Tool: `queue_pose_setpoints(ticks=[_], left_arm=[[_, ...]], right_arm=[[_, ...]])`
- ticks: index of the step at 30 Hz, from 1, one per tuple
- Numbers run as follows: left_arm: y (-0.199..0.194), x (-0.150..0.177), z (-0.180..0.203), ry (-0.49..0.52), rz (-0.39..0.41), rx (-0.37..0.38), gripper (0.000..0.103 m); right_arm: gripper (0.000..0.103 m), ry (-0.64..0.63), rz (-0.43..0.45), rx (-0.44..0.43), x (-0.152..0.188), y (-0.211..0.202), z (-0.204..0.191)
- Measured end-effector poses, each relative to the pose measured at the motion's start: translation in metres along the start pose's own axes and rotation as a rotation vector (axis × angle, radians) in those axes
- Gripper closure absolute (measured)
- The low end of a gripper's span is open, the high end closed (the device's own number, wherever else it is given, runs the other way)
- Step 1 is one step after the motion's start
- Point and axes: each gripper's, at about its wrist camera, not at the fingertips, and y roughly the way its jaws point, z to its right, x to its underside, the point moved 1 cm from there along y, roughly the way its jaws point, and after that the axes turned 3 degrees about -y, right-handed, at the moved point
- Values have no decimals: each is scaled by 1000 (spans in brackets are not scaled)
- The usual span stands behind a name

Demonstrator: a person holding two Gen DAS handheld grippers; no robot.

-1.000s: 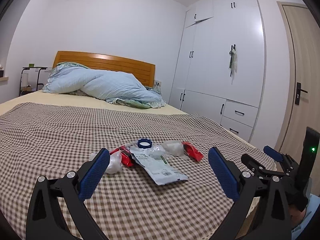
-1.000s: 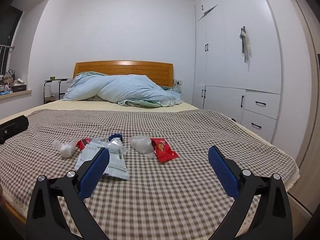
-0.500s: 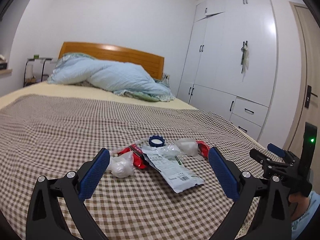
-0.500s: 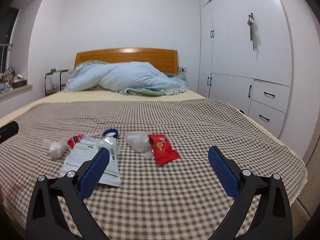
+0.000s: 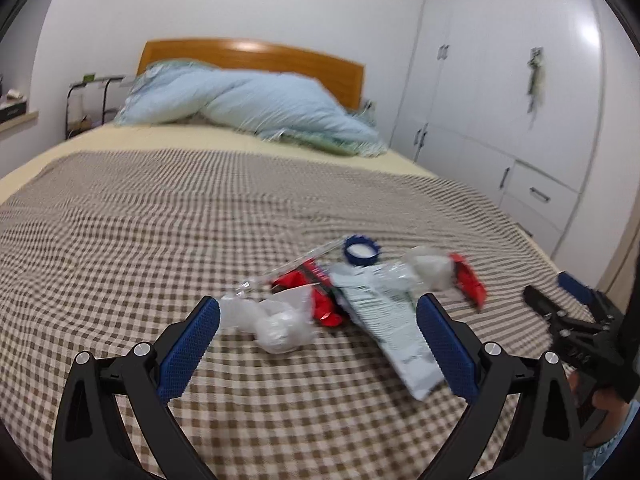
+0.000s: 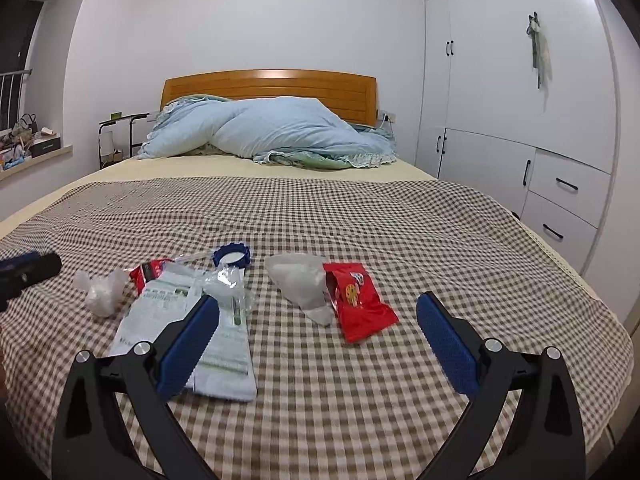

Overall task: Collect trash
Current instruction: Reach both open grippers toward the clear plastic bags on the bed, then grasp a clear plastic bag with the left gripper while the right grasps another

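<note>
From the left wrist camera, the left gripper hangs low over the checked bedspread, its blue-padded jaws spread wide and holding nothing. The picture is a little smeared. Taking the blue ring cap as the marker: the trash lies in a loose cluster on the near side of it. A crumpled clear plastic ball sits nearest the camera and to the left of the cap, between the two jaws. A red wrapper lies between that ball and the cap. A white printed pouch stretches from just below the cap toward the right jaw. A clear bag lies to the right of the cap, with a red snack packet just beyond it. Far right of the cap, the right gripper shows from the side, held in a hand.

From the right wrist camera, the right gripper also stands released, jaws wide apart over the bedspread, gripping nothing. The blue ring cap lies beyond the left jaw. The white printed pouch runs from the cap toward the camera, partly behind that jaw. The plastic ball rests left of the cap. The clear bag and red snack packet lie right of the cap, touching each other, between the jaws. Well behind the cap, a blue duvet is heaped against the wooden headboard.
</note>
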Motion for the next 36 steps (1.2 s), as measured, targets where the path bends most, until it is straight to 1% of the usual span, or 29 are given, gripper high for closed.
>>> queue_pose_setpoints(ticks=[4, 9, 14, 16, 18, 19, 21, 23, 24, 25, 26, 28, 29, 30, 32, 33, 35, 36], left_arm=[[28, -4, -16, -44, -99, -42, 8], [53, -4, -24, -44, -173, -74, 8], [74, -2, -33, -62, -242, -74, 9], [83, 0, -34, -67, -265, -66, 17], [89, 3, -34, -67, -287, -61, 32], [92, 5, -35, -72, -299, -51, 36], [96, 8, -38, -101, -321, -16, 63], [93, 8, -39, -114, -309, -5, 66], [91, 7, -41, -123, -298, 3, 67], [88, 6, -42, -126, -289, 5, 67], [86, 5, -42, -125, -283, 7, 68], [84, 2, -43, -132, -263, 17, 68], [83, 0, -43, -133, -257, 23, 68], [81, -1, -42, -134, -248, 32, 68], [80, -3, -41, -130, -238, 39, 68], [79, -3, -39, -126, -237, 45, 68], [81, -5, -36, -122, -238, 57, 68], [82, -5, -35, -120, -239, 64, 68]], right_arm=[[8, 0, -15, -8, -9, 14, 0], [8, -16, -30, -22, -19, 33, -7], [8, -79, -46, -33, -24, 47, -26], [8, -110, -50, -51, -26, 53, -34], [8, -139, -61, -61, -28, 59, -41], [8, -163, -67, -70, -28, 62, -45], [8, -202, -71, -75, -30, 69, -53], [8, -221, -97, -92, -31, 79, -60], [11, -228, -116, -106, -29, 86, -64], [22, -234, -144, -122, -26, 93, -67], [35, -235, -172, -133, -23, 99, -70], [42, -229, -235, -154, -16, 115, -74], [44, -228, -248, -157, -14, 120, -75], [45, -230, -260, -161, -12, 124, -76], [46, -229, -285, -199, -10, 132, -79], [49, -232, -291, -208, -9, 133, -80], [77, -242, -312, -237, -8, 136, -84], [79, -240, -323, -251, -7, 138, -85]])
